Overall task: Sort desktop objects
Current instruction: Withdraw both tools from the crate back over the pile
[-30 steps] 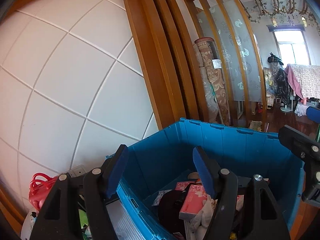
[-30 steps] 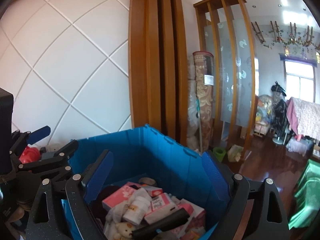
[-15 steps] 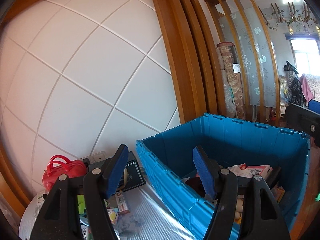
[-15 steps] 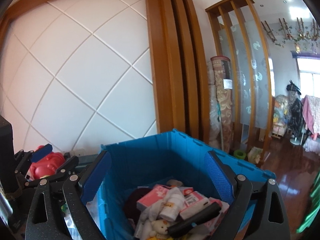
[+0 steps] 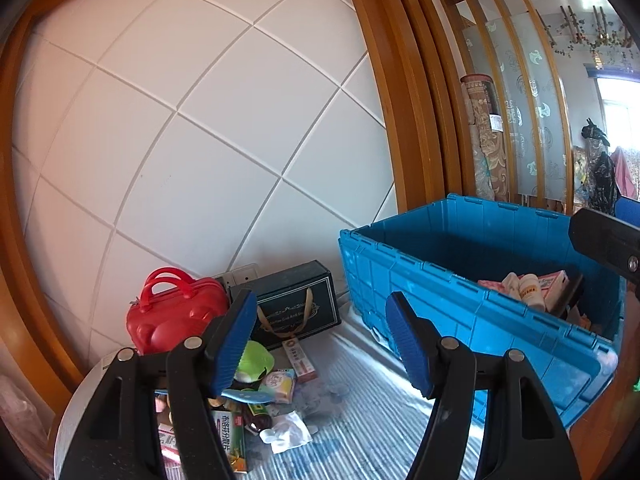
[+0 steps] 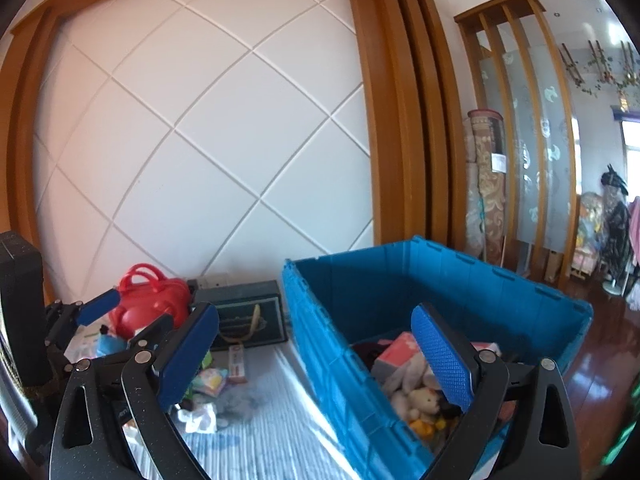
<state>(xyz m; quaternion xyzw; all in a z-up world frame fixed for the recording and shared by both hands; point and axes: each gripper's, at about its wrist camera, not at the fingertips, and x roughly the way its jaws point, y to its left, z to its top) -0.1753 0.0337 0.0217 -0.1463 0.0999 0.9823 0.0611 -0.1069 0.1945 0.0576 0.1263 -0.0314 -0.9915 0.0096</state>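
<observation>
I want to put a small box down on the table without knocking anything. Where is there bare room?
The striped tabletop is bare between the clutter pile and the blue crate. It is crowded around the red bag and dark gift box, and the crate is partly filled.

Your work surface is a table [image 5: 360, 432] under a pale striped cover. The blue crate [image 5: 460, 312] sits on it at the right. Left of the crate, against the wall, stands a dark gift box [image 5: 296, 304], then a red handbag [image 5: 172, 314]. In front of the gift box lie small packets [image 5: 276, 384] and a crumpled wrapper [image 5: 286, 436].
</observation>
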